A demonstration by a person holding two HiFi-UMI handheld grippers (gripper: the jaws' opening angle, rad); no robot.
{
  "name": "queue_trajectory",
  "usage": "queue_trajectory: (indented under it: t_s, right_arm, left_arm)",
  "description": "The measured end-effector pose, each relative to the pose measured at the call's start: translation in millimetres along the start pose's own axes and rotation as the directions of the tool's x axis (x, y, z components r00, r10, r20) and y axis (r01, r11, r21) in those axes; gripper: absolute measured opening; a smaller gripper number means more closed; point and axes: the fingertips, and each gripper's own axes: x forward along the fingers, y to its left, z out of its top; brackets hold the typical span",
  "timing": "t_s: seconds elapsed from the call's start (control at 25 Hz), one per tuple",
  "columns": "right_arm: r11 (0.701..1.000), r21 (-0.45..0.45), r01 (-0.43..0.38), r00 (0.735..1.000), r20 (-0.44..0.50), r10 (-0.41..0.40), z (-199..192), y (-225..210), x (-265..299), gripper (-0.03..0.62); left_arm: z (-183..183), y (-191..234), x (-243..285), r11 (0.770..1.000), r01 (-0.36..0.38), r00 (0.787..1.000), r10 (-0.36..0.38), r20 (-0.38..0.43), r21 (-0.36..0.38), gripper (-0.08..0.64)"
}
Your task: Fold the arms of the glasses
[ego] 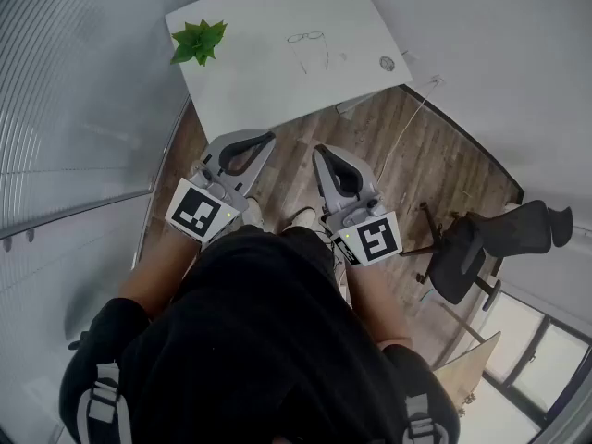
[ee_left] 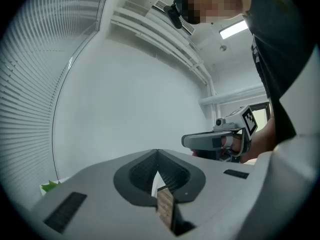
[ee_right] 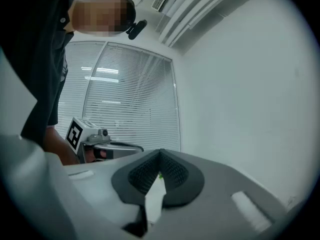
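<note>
A pair of thin-framed glasses lies on the white table in the head view, with both arms unfolded and pointing toward me. My left gripper and right gripper are held level in front of my body, short of the table's near edge and well apart from the glasses. Both are shut with nothing in them. In the left gripper view the jaws meet in a closed tip, and the right gripper shows beside them. The right gripper view shows its closed tip and the left gripper. Neither gripper view shows the glasses.
A small green plant stands at the table's left corner and a small round object lies near its right edge. A black office chair stands on the wooden floor at the right. Window blinds run along the left, and a cable crosses the floor.
</note>
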Motion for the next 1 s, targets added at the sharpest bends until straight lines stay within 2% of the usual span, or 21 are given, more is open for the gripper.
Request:
queue_trajectory:
  t_s: [0.36, 0.84, 0.92, 0.96, 1.0]
  right_arm:
    - [1.0, 0.015, -0.007, 1.0, 0.0, 0.007, -3, 10, -19, 0.011]
    - [1.0, 0.012, 0.007, 1.0, -0.006, -0.007, -5, 16, -33, 0.011]
    - [1.0, 0.012, 0.019, 1.0, -0.007, -0.019, -6, 16, -36, 0.012]
    - [1.0, 0.012, 0.024, 1.0, -0.01, -0.024, -6, 16, -38, 0.02]
    - [0.999, 0.014, 0.029, 0.999, -0.015, -0.029, -7, 15, -39, 0.097]
  left_arm:
    - [-2, -17, -7, 1.0, -0.018, 1.0, 0.018, -0.025, 0.018, 0.009]
    - [-5, -30, -19, 1.0, -0.013, 1.0, 0.014, -0.021, 0.023, 0.012]
    - [-7, -31, -21, 1.0, -0.007, 1.0, 0.008, -0.028, 0.02, 0.036]
    - [-9, -31, -22, 1.0, -0.004, 1.0, 0.005, -0.031, 0.014, 0.076]
    - [-10, -32, -23, 1.0, -0.001, 0.999, 0.002, -0.033, 0.006, 0.111]
